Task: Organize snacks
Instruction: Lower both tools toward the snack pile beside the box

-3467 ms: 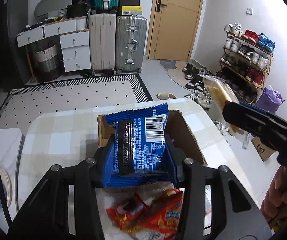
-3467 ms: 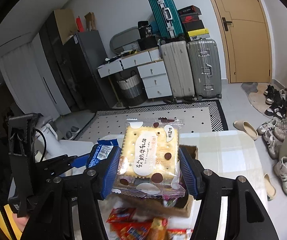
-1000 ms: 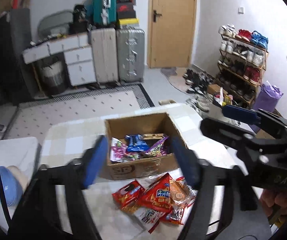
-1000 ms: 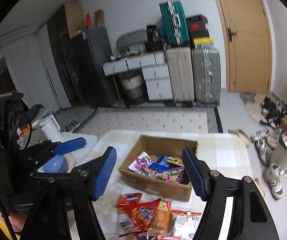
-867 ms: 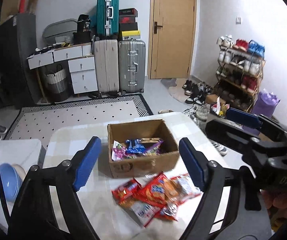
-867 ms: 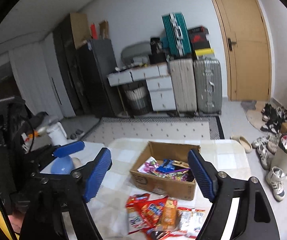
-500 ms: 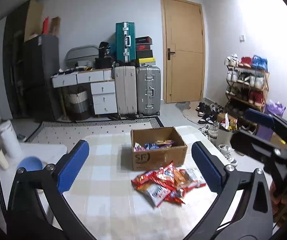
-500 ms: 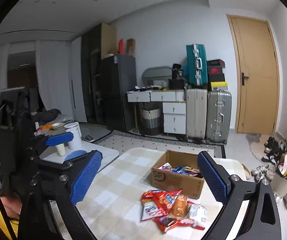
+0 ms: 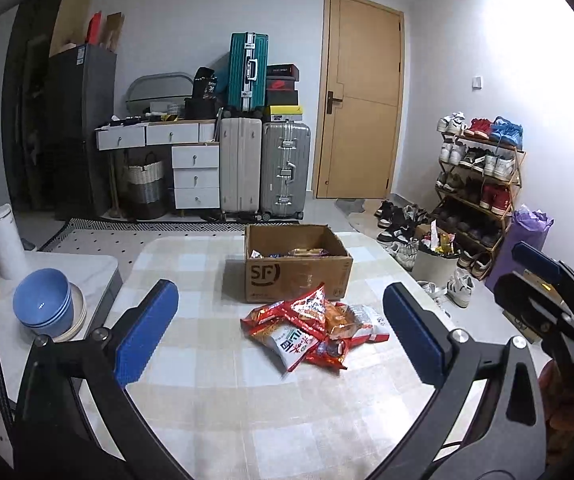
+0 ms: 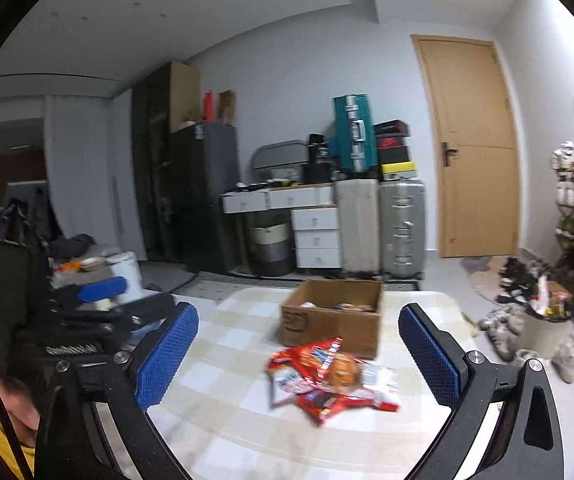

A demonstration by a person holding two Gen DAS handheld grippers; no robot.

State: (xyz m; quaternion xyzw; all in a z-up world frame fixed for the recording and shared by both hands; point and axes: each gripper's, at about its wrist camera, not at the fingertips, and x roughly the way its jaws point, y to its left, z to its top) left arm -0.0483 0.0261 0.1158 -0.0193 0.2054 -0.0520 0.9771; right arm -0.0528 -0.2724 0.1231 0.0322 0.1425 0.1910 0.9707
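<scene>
Snacks [image 9: 314,330] lie untouched; both grippers' fingers [image 9: 146,338] spread wide, empty.

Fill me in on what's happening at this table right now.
A person is sorting snacks with two handheld grippers. The left gripper is open and empty. The right gripper is empty too, its jaws opening the last bit. Some packets already lie in the brown cardboard box, while a pile of red and orange snack packets waits in front of it on the checked table.
</scene>
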